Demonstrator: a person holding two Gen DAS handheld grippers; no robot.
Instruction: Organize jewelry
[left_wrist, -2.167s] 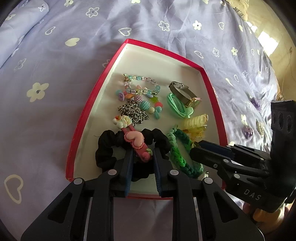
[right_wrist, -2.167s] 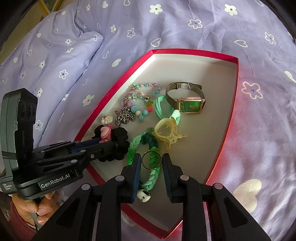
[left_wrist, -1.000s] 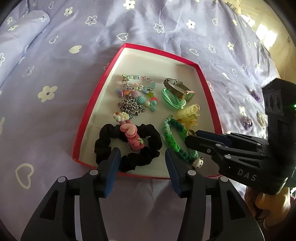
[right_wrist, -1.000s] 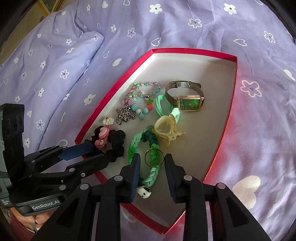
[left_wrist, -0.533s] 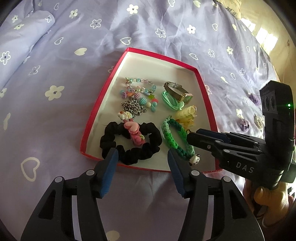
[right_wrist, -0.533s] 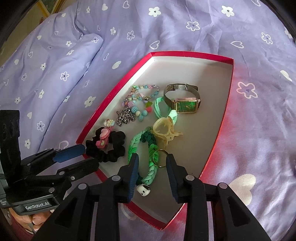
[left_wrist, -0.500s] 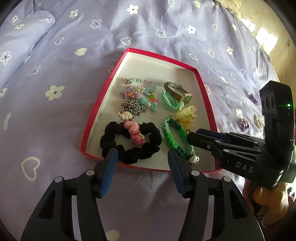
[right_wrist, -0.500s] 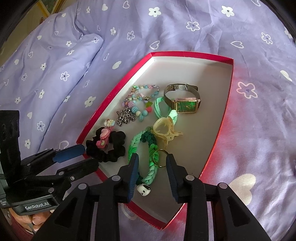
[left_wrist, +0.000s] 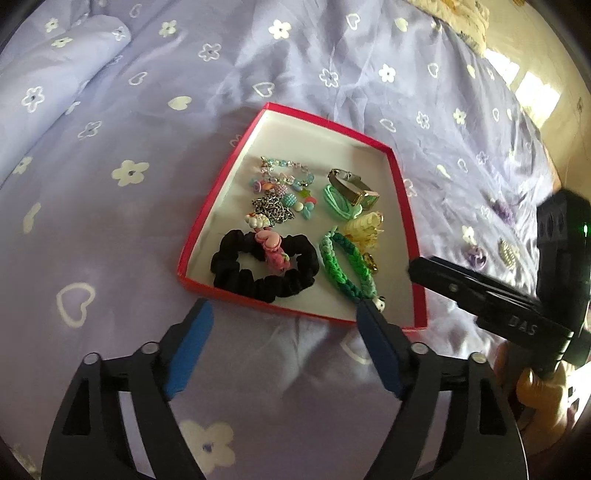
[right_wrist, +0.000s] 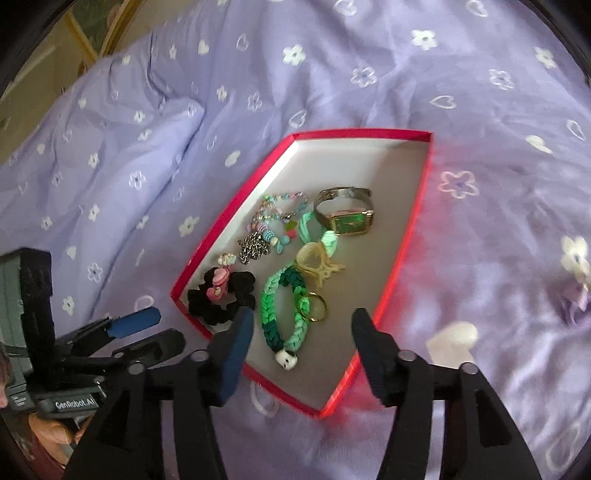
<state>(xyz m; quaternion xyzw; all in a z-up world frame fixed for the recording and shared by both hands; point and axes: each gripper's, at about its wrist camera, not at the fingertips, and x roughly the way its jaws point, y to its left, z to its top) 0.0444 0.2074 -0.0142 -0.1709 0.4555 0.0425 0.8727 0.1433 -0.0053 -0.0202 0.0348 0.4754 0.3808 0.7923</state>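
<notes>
A red-rimmed tray (left_wrist: 417, 266) (right_wrist: 402, 243) lies on the purple bedspread. In it are a black scrunchie (left_wrist: 258, 284) (right_wrist: 207, 306) with a pink clip (left_wrist: 271, 249) on it, a green braided band (left_wrist: 343, 273) (right_wrist: 273, 321), a gold ring (right_wrist: 314, 306), a yellow claw clip (left_wrist: 364, 227) (right_wrist: 314, 262), a green-faced watch (left_wrist: 352, 186) (right_wrist: 349, 219), a bead bracelet (left_wrist: 284, 177) and a metal chain (left_wrist: 271, 210). My left gripper (left_wrist: 284, 328) is open and empty, just short of the tray's near rim. My right gripper (right_wrist: 303, 332) is open and empty over the near right part of the tray.
Small purple and pearl ornaments (left_wrist: 476, 256) lie on the bedspread right of the tray; one shows in the right wrist view (right_wrist: 576, 295). A pillow (right_wrist: 122, 155) rises at the far left. Each gripper shows in the other's view (left_wrist: 491, 295) (right_wrist: 110, 332).
Both grippers have pulled back from the tray and opened wide. The right gripper has let go of the gold ring, which now lies by the green braided band.
</notes>
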